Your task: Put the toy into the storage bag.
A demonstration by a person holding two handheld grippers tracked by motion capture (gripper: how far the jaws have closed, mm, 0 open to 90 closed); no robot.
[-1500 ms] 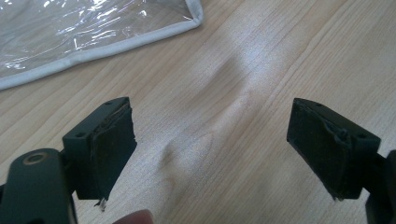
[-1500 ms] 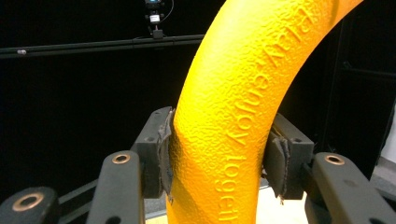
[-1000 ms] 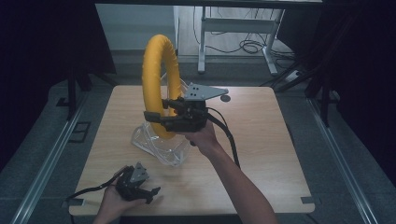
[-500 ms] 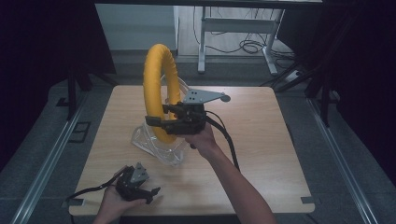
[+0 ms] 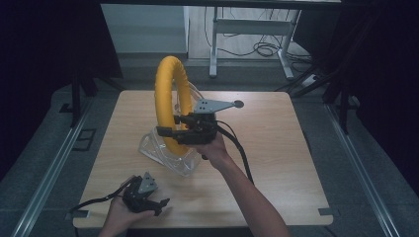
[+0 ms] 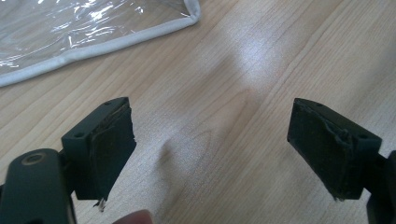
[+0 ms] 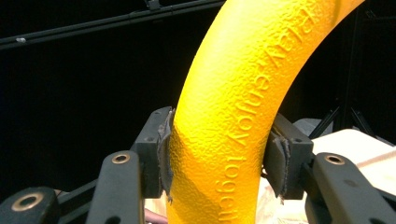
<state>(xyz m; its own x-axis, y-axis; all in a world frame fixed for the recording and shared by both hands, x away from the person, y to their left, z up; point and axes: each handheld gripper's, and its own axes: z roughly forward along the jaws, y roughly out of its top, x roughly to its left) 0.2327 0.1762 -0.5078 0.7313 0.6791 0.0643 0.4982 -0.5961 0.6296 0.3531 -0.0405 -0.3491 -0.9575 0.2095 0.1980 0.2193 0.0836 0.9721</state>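
A big yellow foam ring (image 5: 168, 98) stands upright over the middle of the table, its lower part inside a clear plastic bag (image 5: 160, 150). My right gripper (image 5: 170, 132) is shut on the ring's lower right side; in the right gripper view both pads press the ring (image 7: 233, 121), which bears raised lettering. My left gripper (image 5: 158, 205) rests low at the table's front left edge, open, with nothing between its fingers (image 6: 105, 149). In the left gripper view, the bag's white-trimmed edge (image 6: 93, 44) lies ahead on the wood.
The wooden table (image 5: 286, 148) has bare surface to the right and front of the bag. A cable trails from each gripper. Beyond the far edge stand a metal desk frame (image 5: 247, 29) and floor cables. Dark curtains flank both sides.
The right gripper has lifted the ring slightly and shifted it a little to the right within the bag. The left gripper has stayed put.
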